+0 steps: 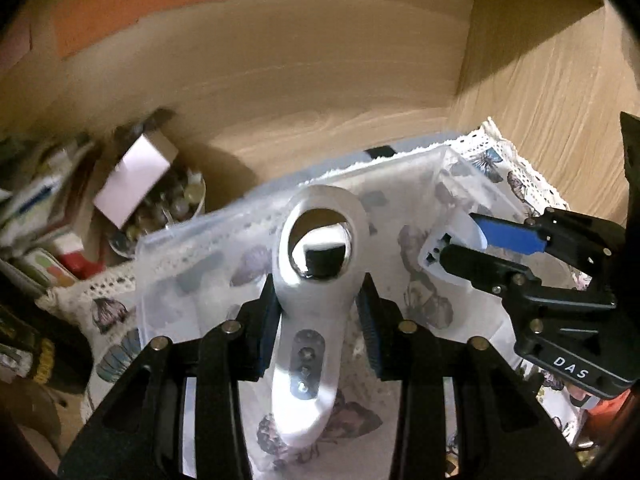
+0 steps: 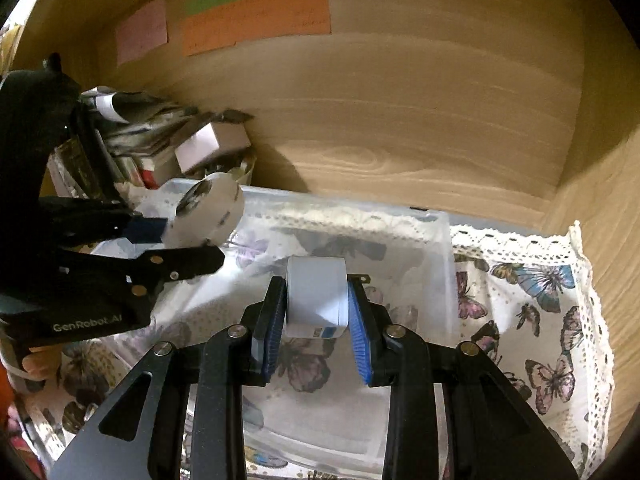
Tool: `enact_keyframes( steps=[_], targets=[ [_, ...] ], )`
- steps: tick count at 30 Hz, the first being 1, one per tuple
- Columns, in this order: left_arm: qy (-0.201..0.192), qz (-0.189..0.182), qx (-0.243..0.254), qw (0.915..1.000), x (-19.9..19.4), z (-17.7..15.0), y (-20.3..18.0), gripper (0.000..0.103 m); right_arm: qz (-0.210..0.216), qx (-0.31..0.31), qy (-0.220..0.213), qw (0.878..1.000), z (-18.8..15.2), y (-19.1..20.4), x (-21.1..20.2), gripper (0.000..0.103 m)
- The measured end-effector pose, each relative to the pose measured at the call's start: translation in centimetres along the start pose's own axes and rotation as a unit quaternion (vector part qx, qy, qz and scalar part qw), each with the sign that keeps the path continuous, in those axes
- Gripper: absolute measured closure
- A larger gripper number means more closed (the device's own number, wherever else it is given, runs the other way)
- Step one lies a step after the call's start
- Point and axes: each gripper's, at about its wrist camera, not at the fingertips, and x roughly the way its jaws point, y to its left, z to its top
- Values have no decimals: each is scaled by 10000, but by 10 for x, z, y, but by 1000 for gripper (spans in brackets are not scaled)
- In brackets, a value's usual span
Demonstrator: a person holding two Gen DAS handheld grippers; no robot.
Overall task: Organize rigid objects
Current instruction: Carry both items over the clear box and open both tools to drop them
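My left gripper (image 1: 318, 304) is shut on a white handheld device (image 1: 316, 280) with a round mirrored head and a button strip on its handle. It hangs over a clear plastic bin (image 1: 160, 248). The device also shows in the right wrist view (image 2: 208, 216), at the left. My right gripper (image 2: 316, 296) is shut on a small white block-shaped plug (image 2: 316, 296) and holds it above the same bin (image 2: 444, 264). In the left wrist view the right gripper (image 1: 460, 248) holds that plug (image 1: 434, 248) at the right.
The bin sits on a butterfly-print cloth (image 2: 532, 312) with lace trim, inside a wooden cabinet. A white box (image 1: 136, 180) over a bowl of small items and stacked packets (image 1: 40, 208) crowd the back left corner. Coloured paper notes (image 2: 256, 16) are stuck on the back wall.
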Motion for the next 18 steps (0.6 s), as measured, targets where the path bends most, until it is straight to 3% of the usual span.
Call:
enact_keyframes(
  steps=[6, 9, 12, 14, 16, 18],
  targets=[
    [62, 110, -109, 9999, -2, -6, 4, 62, -46, 59, 0, 10000, 0, 0, -2, 74],
    [-124, 165, -150, 9997, -17, -5, 1, 45, -63, 68, -80, 9999, 2, 0, -5, 59],
    [-328, 245, -158, 9990, -36, -6, -1, 39, -86, 47, -260, 9996, 4, 1, -17, 57],
    [-487, 278, -206, 9982, -54, -8, -2, 32, -119, 39, -402, 9991, 6, 2, -28, 51],
    [-661, 328, -299, 9968, -73, -11, -3, 21, -160, 19, -595, 9981, 8, 4, -40, 39],
    [-826, 448, -366, 9949, -90, -16, -3, 12, -186, -20, -775, 9968, 8, 7, -55, 36]
  ],
)
